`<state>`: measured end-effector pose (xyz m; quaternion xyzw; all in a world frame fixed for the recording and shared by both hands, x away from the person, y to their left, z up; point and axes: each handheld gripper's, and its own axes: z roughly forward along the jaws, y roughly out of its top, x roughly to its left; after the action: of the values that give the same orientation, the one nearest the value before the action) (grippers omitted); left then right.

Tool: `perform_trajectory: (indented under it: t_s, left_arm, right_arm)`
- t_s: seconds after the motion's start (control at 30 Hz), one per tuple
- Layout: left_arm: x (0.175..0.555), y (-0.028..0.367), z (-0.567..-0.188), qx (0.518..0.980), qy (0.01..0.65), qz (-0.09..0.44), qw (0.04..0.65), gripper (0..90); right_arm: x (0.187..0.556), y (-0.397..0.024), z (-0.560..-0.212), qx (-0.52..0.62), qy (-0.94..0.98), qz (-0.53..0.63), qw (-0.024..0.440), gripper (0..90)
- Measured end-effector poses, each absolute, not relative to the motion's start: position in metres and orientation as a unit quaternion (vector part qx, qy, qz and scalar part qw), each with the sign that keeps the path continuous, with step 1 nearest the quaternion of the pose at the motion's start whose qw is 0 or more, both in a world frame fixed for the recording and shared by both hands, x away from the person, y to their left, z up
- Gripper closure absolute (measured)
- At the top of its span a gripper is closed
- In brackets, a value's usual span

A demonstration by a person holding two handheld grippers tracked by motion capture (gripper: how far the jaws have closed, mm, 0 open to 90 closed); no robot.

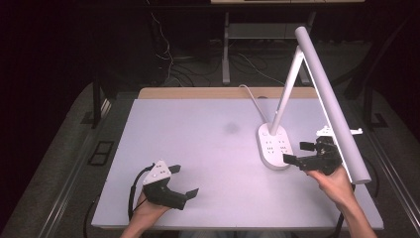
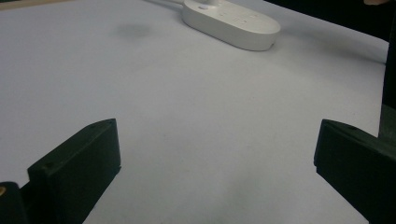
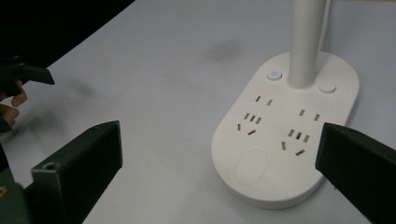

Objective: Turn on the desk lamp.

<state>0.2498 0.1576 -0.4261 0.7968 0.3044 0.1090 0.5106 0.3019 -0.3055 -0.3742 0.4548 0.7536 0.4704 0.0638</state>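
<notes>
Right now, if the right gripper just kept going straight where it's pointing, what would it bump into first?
Probably the lamp base. The right gripper has its jaws wide open, pointing down at the base's socket holes, with nothing between them. How near it is, I can't tell.

The room is dark beyond a pale grey tabletop (image 1: 198, 144) with a wooden strip along its far edge. Grey floor (image 1: 59, 148) lies around it, and cables (image 1: 168, 59) trail near a metal table leg (image 1: 226, 49) at the far side.
</notes>
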Motion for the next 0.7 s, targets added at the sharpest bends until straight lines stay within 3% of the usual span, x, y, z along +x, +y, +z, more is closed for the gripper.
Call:
perform_trajectory:
  t_s: [0.7]
  left_arm:
    - [0.25, 0.158, -0.426, 0.798, 0.304, 0.109, 0.509, 0.0]
  right_arm:
    - [0.254, -0.29, -0.416, 0.431, 0.749, 0.497, 0.078, 0.4]
